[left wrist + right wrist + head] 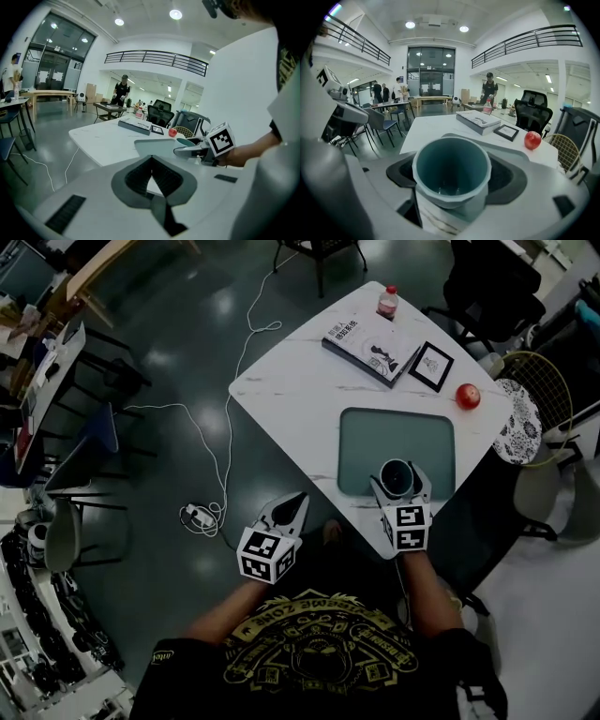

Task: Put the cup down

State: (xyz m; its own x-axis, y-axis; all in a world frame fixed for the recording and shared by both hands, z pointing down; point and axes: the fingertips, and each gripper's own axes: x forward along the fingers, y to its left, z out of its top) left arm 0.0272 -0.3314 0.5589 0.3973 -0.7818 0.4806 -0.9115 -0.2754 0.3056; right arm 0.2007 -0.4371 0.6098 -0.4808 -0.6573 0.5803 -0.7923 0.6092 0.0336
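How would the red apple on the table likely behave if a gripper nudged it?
The apple looks round, so it would probably roll rather than slide. It sits near the edge of the table, so a push might send it off. Its skin shines, so jaws may slip.

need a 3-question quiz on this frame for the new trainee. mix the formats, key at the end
1. Multiple choice: what is between the jaws of the right gripper?
A) a bottle
B) a cup
C) a book

2. True or false: the left gripper is also holding an object.

3. Short answer: name the red thing on the table just right of the picture frame in the head view.

Key
1. B. The jaws are closed on the upright cup.
2. False. Its jaws are together with nothing between them.
3. The apple.
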